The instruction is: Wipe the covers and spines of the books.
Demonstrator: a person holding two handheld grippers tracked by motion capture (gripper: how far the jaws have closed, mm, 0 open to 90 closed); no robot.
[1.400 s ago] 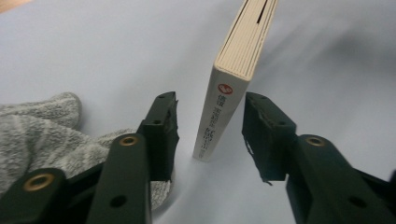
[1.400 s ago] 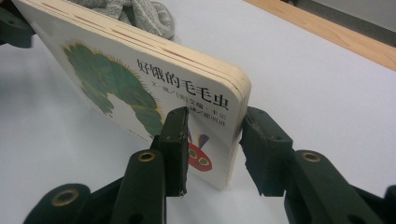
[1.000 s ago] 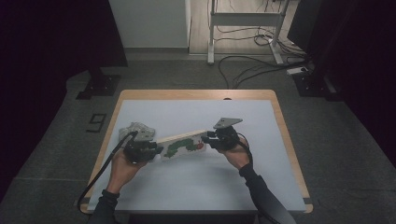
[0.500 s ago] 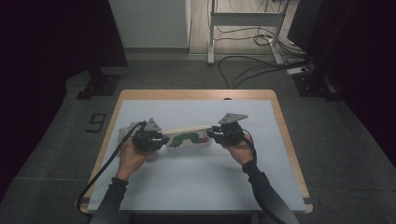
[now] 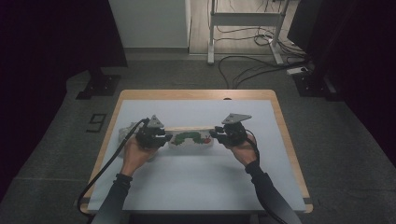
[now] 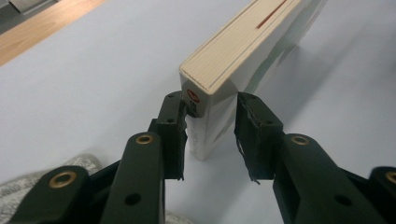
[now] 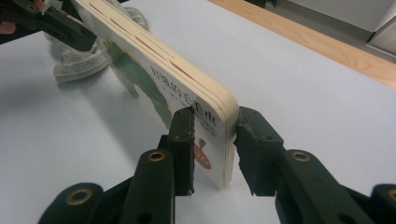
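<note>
A thick board book (image 5: 189, 137) with a green caterpillar on its cover stands on its long edge in the middle of the white table top (image 5: 196, 186), cover leaning toward the person. My left gripper (image 5: 164, 136) is shut on the book's left end, its jaws on either side of the spine corner (image 6: 210, 93). My right gripper (image 5: 215, 135) is shut on the right end, one jaw on the cover and the other on the back (image 7: 214, 149). The layered page edge (image 7: 154, 51) runs away toward the left gripper.
A crumpled grey cloth (image 5: 125, 133) lies just left of the left gripper, also seen as the cloth (image 7: 77, 63) behind the book. The table's wooden rim (image 5: 196, 94) frames the white surface. Cables trail from both grippers toward the front edge.
Both grippers have moved a little away from the person with the book between them. The book has levelled out and its cover now shows more.
</note>
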